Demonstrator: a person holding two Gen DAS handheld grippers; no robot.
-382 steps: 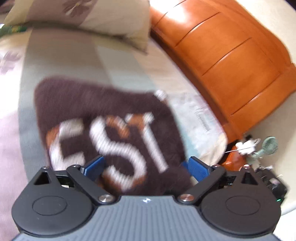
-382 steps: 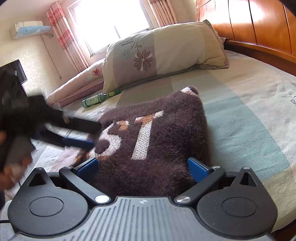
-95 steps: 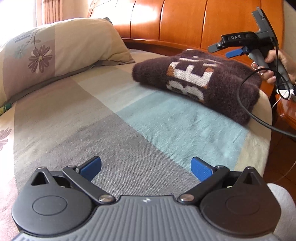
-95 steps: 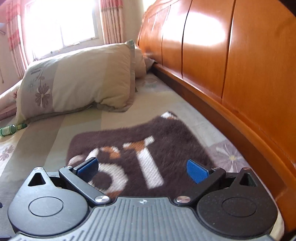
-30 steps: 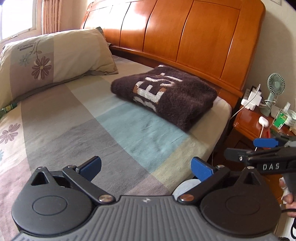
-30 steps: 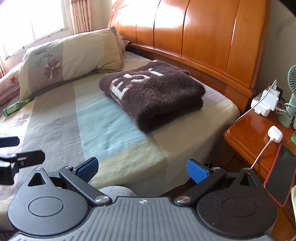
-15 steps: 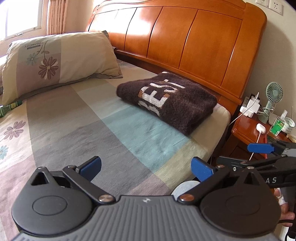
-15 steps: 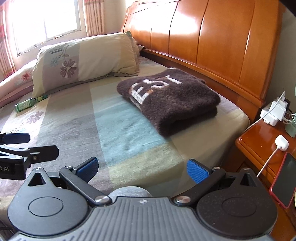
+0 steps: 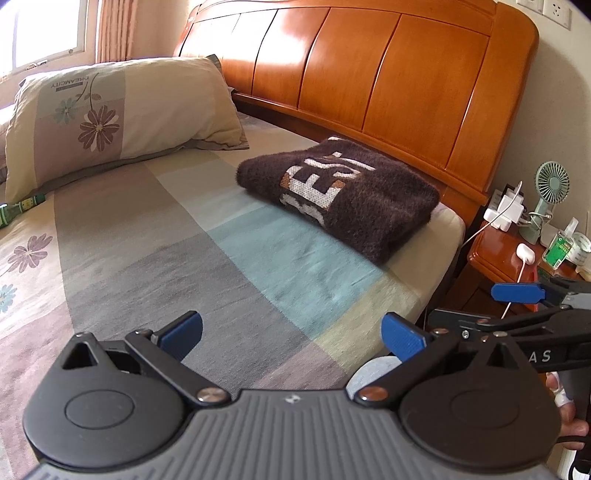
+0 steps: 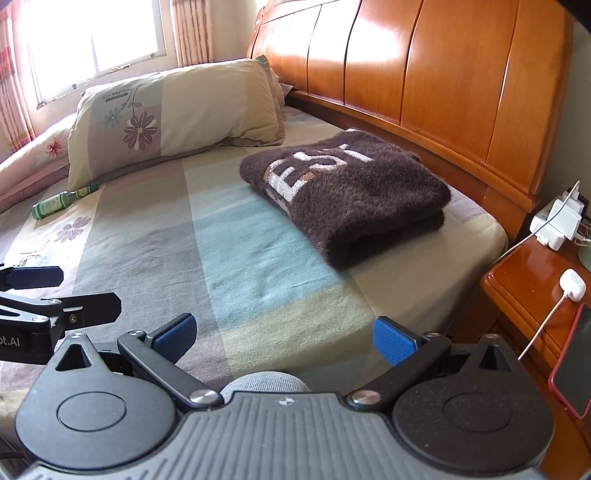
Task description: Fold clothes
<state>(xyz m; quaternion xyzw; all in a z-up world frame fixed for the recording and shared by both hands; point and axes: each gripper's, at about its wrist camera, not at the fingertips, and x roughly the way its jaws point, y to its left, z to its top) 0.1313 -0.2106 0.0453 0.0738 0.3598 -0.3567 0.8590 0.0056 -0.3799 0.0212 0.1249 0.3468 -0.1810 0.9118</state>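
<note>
Two grippers hang over the near edge of the bed (image 10: 258, 258), both empty with their jaws spread wide apart. At the far left of the bed a green bottle (image 10: 61, 201) lies on its side on the sheet, just in front of a flowered pillow (image 10: 177, 122) that leans near the window (image 10: 92, 33). Below it, in the right wrist view, the left gripper (image 9: 291, 334) reaches in from the left edge, its blue pads separated and nothing between them. The striped sheet in the middle of the bed lies bare and flat. Further right, the brown sweater (image 10: 347, 192) sits folded into a thick rectangle with white letters on its top face, resting on the bed close to the wooden headboard (image 10: 443, 74) and near the right corner of the mattress, well apart from both grippers. The right gripper (image 10: 282, 338) points toward it from the bed's near edge. Right of the bed stands a wooden nightstand (image 10: 524, 284) carrying a white charger block (image 10: 557, 221), a small white case (image 10: 572, 284) on a cable and a red-edged phone (image 10: 572, 369); the left wrist view also shows a small green fan (image 9: 550, 192) there.
</note>
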